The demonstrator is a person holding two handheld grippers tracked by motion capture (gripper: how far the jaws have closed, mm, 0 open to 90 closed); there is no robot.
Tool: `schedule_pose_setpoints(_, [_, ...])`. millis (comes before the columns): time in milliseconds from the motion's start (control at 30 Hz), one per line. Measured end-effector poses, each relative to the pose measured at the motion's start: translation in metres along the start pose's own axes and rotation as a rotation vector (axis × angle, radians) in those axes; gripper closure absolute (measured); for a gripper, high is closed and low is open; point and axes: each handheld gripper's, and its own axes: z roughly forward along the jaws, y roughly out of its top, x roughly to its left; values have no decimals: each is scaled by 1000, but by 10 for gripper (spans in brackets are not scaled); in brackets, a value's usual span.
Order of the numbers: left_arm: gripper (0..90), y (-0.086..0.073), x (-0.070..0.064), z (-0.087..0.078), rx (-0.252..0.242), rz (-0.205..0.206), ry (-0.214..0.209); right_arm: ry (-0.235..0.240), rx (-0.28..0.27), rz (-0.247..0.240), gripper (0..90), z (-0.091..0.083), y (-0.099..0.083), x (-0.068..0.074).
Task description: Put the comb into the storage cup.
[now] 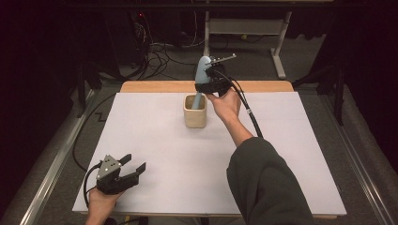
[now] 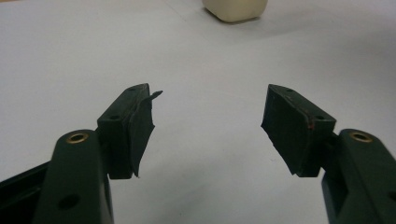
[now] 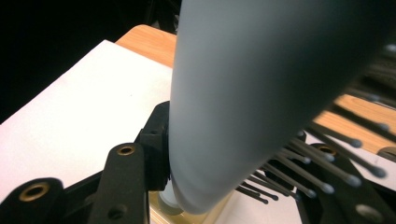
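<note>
Blue hairbrush (image 3: 243, 93) — handle hidden in cup (image 1: 195, 111).

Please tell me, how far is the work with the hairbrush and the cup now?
Already done: the right hand-held gripper is shut on the blue hairbrush, and the handle end reaches down into the beige cup. In hand: the brush is held upright, bristles above the rim. Left: probably to let it go so it rests in the cup. The left hand-held gripper is open, near the table's front edge.
</note>
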Motion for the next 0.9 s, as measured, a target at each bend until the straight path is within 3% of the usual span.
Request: schedule_pose_setpoints(900, [336,0,2,-1,-2,-20,6,-12,43,-2,523,15,-8,3])
